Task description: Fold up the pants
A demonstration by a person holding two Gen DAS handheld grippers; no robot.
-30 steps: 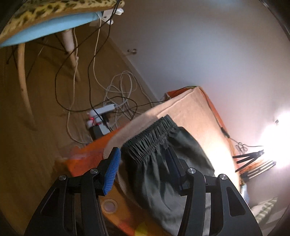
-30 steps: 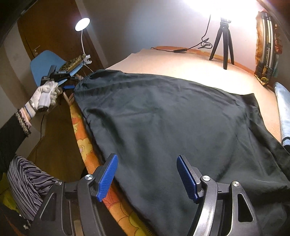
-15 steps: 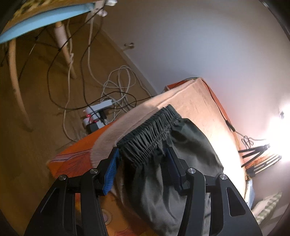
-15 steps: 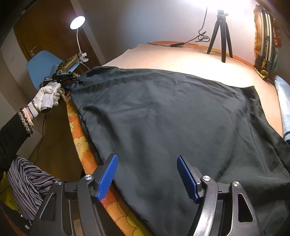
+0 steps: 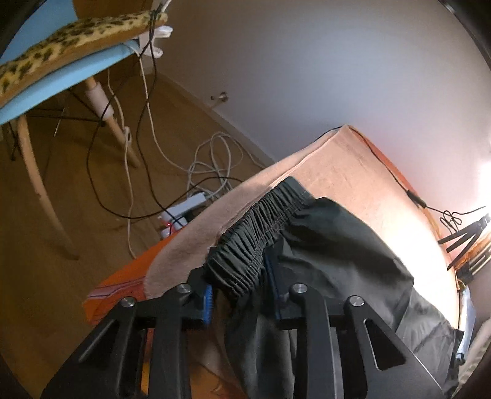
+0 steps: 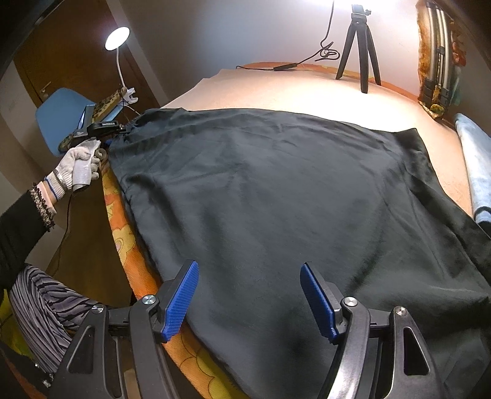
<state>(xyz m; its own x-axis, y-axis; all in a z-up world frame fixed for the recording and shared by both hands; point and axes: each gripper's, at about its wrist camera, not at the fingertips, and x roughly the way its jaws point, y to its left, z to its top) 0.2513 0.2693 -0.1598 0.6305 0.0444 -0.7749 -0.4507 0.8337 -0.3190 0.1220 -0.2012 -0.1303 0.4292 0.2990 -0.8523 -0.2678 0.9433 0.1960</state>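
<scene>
My left gripper has moved in since 1 second ago and now pinches the pants' elastic waistband at the bed's corner. My right gripper hovers with jaws wide over the dark pants, which lie spread flat across the peach cover.

we see a dim, warm room with two light sources. in the right wrist view a strong glare burns out the top behind the tripod, and a small desk lamp glows at the left. the pants read as a flat dark mass with faint creases. in the left wrist view a blown-out flare washes the right edge pink. both views bend hard at the rim, with black corners; the left view looks slightly soft.
</scene>
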